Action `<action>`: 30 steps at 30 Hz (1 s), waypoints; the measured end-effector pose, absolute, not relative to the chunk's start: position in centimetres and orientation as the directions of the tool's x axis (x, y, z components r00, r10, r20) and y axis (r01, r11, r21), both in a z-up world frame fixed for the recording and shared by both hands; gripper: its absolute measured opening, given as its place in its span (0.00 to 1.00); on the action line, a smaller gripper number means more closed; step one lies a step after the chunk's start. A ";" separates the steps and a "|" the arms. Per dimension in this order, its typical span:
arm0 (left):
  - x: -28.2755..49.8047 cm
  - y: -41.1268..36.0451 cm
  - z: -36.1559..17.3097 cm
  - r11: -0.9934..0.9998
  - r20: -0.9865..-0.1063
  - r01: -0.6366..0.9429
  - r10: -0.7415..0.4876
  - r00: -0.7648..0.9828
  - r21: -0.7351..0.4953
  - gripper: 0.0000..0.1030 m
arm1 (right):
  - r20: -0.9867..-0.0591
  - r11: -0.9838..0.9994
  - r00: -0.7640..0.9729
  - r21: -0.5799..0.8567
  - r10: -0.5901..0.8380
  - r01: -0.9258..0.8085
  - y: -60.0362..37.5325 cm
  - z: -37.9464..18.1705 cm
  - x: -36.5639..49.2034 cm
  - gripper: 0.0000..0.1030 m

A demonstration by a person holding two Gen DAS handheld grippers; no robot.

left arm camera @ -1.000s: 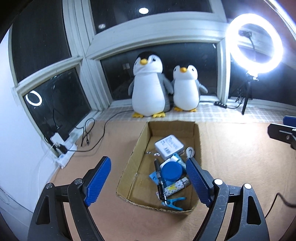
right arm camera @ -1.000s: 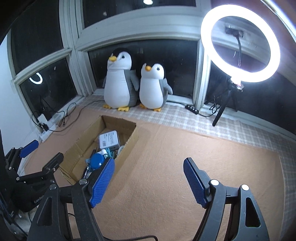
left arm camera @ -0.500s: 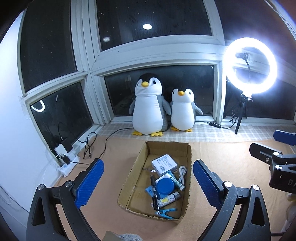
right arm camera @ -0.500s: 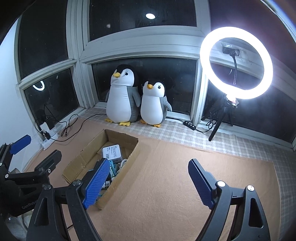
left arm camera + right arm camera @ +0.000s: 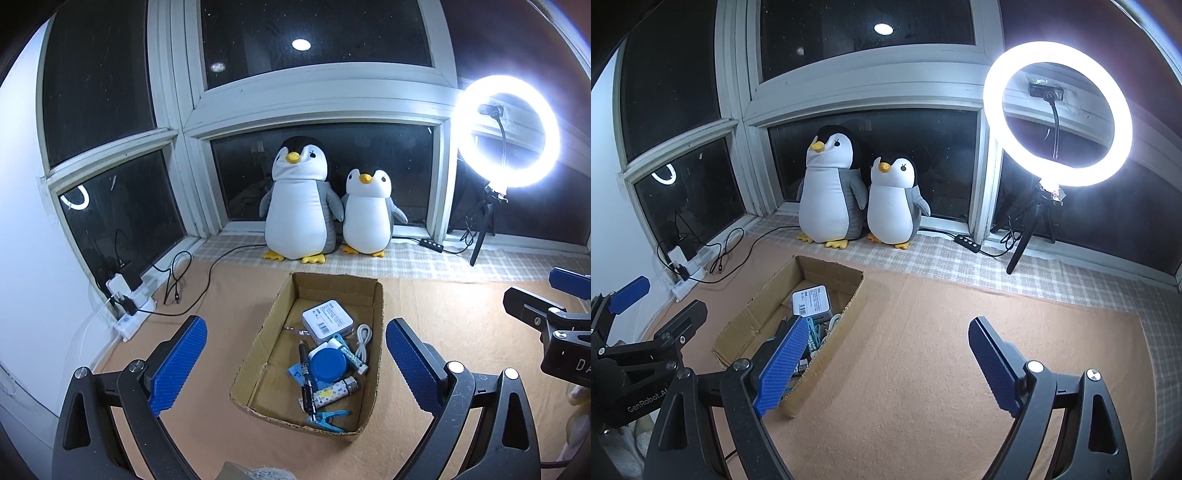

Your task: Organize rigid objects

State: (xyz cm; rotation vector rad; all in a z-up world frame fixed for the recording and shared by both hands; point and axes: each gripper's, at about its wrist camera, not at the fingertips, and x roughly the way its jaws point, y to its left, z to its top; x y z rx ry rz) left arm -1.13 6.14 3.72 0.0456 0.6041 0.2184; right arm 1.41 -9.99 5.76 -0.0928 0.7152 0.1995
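- Cardboard box (image 5: 369,332) open-topped on tan mat (image 5: 461,332), holding a loose pile of small hard items.
- Inside, toward the far end: white flat case (image 5: 327,319); beside it a coiled white cable (image 5: 364,338).
- Nearer end: black pen (image 5: 304,373), round blue lid (image 5: 327,365), patterned lighter (image 5: 334,393), blue clip (image 5: 328,419) against the near wall.
- Left gripper (image 5: 295,365) raised above and just short of the box's near end, tilted down; blue pads spread very wide, having just been opening, empty; nothing pinched, the box framed in the gap.
- Right gripper (image 5: 886,362) off to the box's right side, over bare mat; jaws also wide, just been opening, holding nothing. Left pad overlaps the box's near corner in its own view; contact cannot be told.
- No loose item visible on the mat outside the box, so likely at or near the end of the sorting.
- If another pick is due: best to go straight down over one item, choosing a top-lying piece such as the blue lid, closing across its narrow span.
- Worth keeping pads clear of the cardboard walls, which would flex or drag the box.
- Behind, unrelated: two plush penguins (image 5: 299,206) on the sill, bright ring light (image 5: 476,110) at right.
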 end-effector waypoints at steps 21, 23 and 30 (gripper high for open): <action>-0.9 6.1 3.4 0.979 -0.568 -0.184 0.201 0.798 0.088 0.96 | -0.671 0.978 0.727 -0.014 0.146 -0.210 -9.8 5.2 1.3 0.84; -1.0 6.1 3.4 0.979 -0.567 -0.186 0.201 0.799 0.086 0.96 | -0.671 0.978 0.727 -0.015 0.145 -0.210 -9.8 5.2 1.2 0.84; -1.0 6.2 3.4 0.979 -0.567 -0.185 0.200 0.799 0.086 0.96 | -0.671 0.978 0.727 -0.015 0.145 -0.209 -9.7 5.2 1.2 0.84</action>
